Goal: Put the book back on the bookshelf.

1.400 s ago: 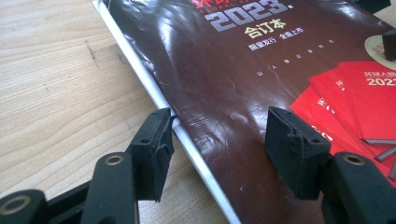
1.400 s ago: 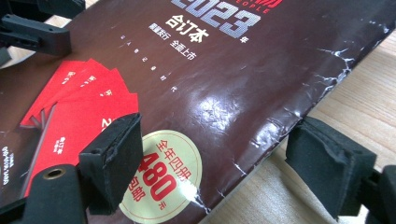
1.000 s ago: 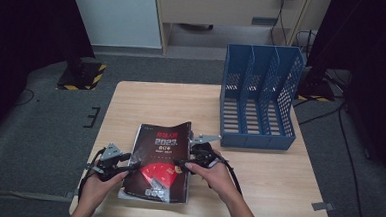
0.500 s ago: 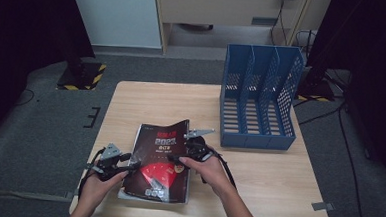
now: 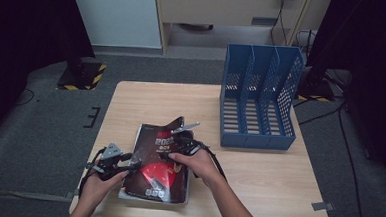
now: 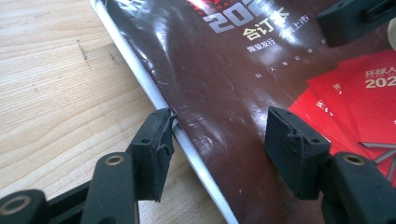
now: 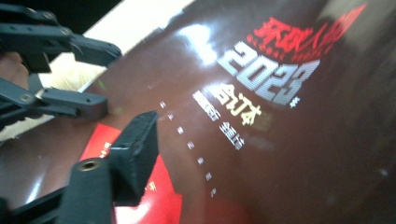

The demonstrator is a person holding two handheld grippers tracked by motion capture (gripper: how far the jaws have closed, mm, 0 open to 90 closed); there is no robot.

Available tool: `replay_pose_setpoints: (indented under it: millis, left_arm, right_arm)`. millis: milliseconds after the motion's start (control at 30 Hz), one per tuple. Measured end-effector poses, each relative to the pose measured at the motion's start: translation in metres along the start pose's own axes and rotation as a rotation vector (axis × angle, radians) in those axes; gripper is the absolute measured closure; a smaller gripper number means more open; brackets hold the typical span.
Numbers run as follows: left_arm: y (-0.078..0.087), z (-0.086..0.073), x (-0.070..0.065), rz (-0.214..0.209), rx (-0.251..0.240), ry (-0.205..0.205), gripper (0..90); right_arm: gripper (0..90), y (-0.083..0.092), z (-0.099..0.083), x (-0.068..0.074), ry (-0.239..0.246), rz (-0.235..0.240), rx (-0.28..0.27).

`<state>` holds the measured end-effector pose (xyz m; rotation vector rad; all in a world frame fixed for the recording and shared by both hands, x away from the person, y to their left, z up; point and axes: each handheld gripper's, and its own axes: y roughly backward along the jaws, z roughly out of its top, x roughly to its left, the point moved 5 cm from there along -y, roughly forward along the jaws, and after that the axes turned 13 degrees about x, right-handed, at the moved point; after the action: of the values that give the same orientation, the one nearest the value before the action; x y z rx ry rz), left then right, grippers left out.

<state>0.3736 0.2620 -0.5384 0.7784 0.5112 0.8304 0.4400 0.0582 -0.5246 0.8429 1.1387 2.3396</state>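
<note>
Gleaming dark glossy magazine (image 5: 160, 164) on pale grainy wooden table (image 5: 257, 177)

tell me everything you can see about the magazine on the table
The magazine is a glossy dark brown softcover with white and red print, a red graphic low on the cover and white page edges. It lies on the wooden table, near the front edge, left of the blue file rack. Its far right corner curls upward. The left gripper straddles its left edge, jaws apart; the right gripper is at the raised cover.
</note>
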Motion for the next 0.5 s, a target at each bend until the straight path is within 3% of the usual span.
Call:
replay_pose_setpoints:
  millis: [100,200,300,367,500]
  left_arm:
    - [0.0,0.0,0.001,-0.004,0.002,-0.003,40.9]
    - [0.0,0.0,0.001,-0.009,0.003,-0.001,40.6]
    - [0.0,0.0,0.001,-0.018,0.001,0.002,39.2]
    - [0.002,0.001,0.001,-0.031,-0.011,0.015,35.6]
    - [0.008,0.0,0.002,-0.034,-0.034,0.028,29.0]
  right_arm:
    - [50.4,-0.002,-0.002,-0.001,-0.001,-0.028,0.027]
    - [68.2,0.0,-0.004,-0.001,0.004,-0.091,0.0]
    - [73.2,0.003,-0.003,-0.001,0.007,-0.085,-0.031]
    - [78.9,0.013,-0.001,0.006,0.038,-0.1,-0.082]
    - [80.7,0.024,0.001,0.014,0.078,-0.11,-0.135]
